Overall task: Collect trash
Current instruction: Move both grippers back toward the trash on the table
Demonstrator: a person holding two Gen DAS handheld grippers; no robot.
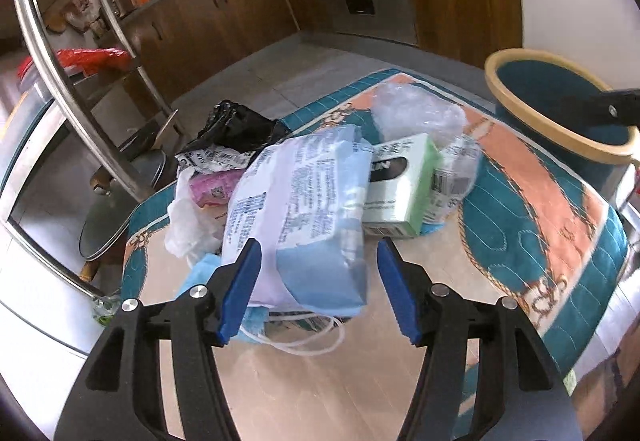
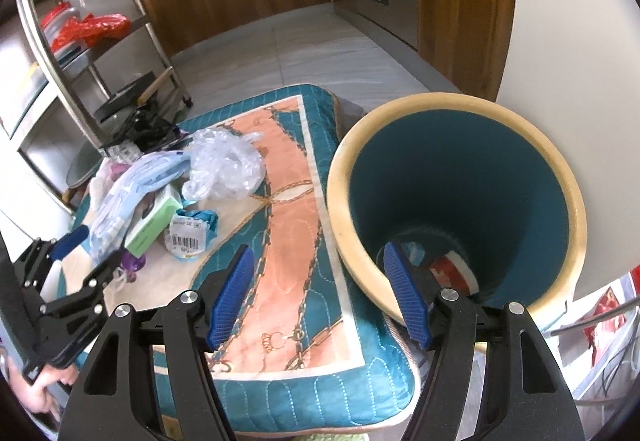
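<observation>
Spread wide on both: left gripper [image 1: 318,281] over crinkly blue wipes pack [image 1: 300,209], right gripper [image 2: 320,293] astride teal bin [image 2: 460,129] rim; bin's contents half hidden.

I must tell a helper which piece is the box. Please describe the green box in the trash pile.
On the teal and orange mat lies a trash pile. The green box sits at its middle, right of the blue-white pack. Alone there, it is rigid, with a black oval opening.
</observation>
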